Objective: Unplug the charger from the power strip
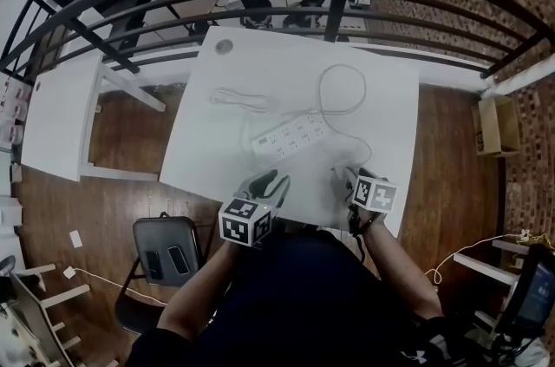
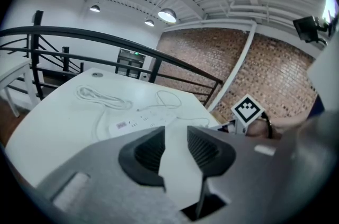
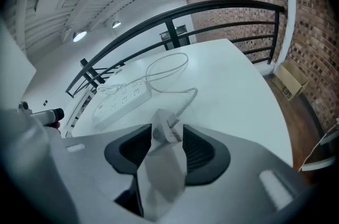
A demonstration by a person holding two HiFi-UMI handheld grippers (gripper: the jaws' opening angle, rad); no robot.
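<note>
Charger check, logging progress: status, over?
Left gripper open, empty. Right gripper open, charger loose between fingers, out of power strip. Nothing in the way.

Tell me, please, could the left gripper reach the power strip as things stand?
Probably yes. The left gripper hangs over the near edge of the table with its jaws open and empty, and only bare table lies between it and the power strip.

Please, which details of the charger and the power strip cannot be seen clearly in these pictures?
- Small white charger block: its plug pins, right gripper view; out of sight, and the block is blurred between the pads of the right claw.
- Same charger, head view: too small, lost beside the right claw.
- Long white plastic power strip: label print, left gripper view; blurred.
- Its socket holes, head view: too small to count.
</note>
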